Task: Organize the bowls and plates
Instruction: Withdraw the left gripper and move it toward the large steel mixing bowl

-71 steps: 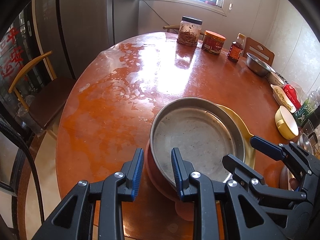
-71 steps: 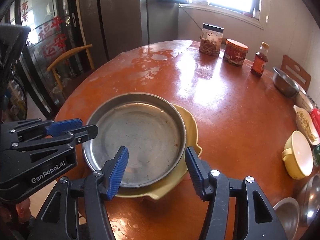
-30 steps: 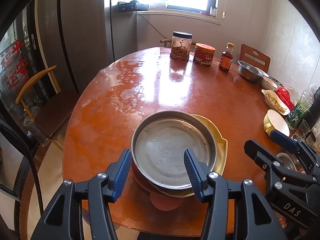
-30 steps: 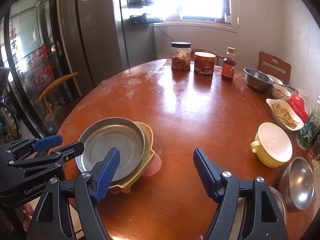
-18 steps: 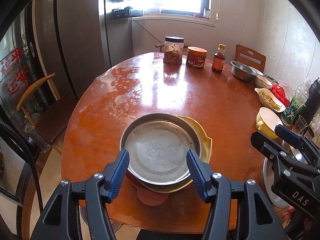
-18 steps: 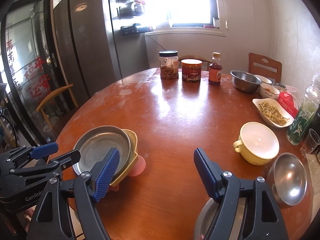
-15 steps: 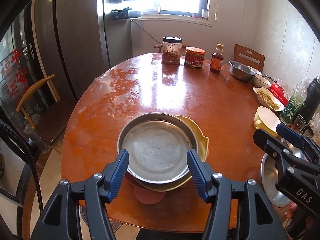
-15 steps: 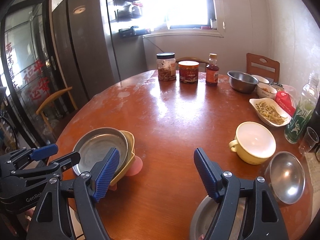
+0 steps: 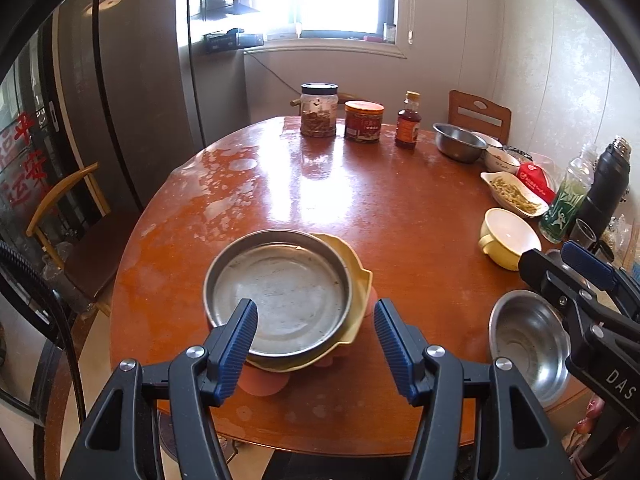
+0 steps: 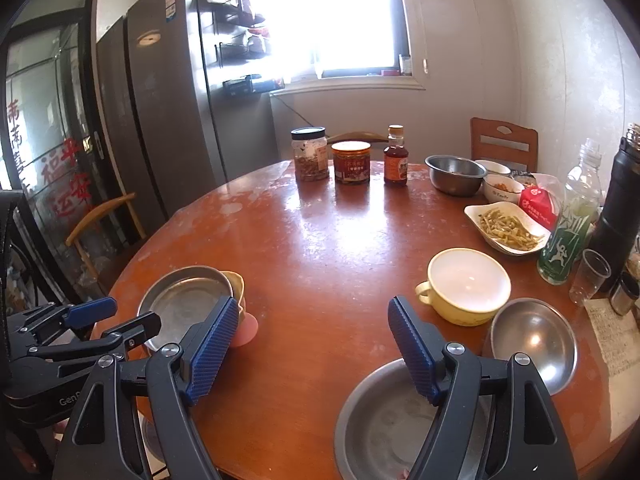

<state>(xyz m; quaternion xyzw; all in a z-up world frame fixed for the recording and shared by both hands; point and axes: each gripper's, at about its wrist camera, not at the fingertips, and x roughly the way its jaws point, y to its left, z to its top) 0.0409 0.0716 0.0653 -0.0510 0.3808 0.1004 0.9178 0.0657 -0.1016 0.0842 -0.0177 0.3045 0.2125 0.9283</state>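
Note:
A round steel plate [image 9: 280,296] sits stacked on a yellow dish [image 9: 356,276] and a pink plate [image 9: 264,382] near the table's front edge; the stack shows at left in the right wrist view [image 10: 184,304]. My left gripper [image 9: 314,340] is open and empty, raised above the stack. My right gripper [image 10: 312,352] is open and empty above the table, over a steel basin [image 10: 388,420]. A steel bowl [image 10: 532,344] and a yellow handled bowl [image 10: 468,284] lie to its right.
Jars [image 9: 319,110] and a sauce bottle [image 9: 408,126] stand at the table's far side. A steel bowl [image 9: 458,142], small bowls, a dish of food [image 10: 508,228], bottles [image 10: 572,216], a flask and a glass crowd the right edge. Chairs stand left [image 9: 68,216] and behind.
Both grippers have pulled back and up from the stack, so more of the table shows. The left gripper's jaws have opened wider. The plates have not moved.

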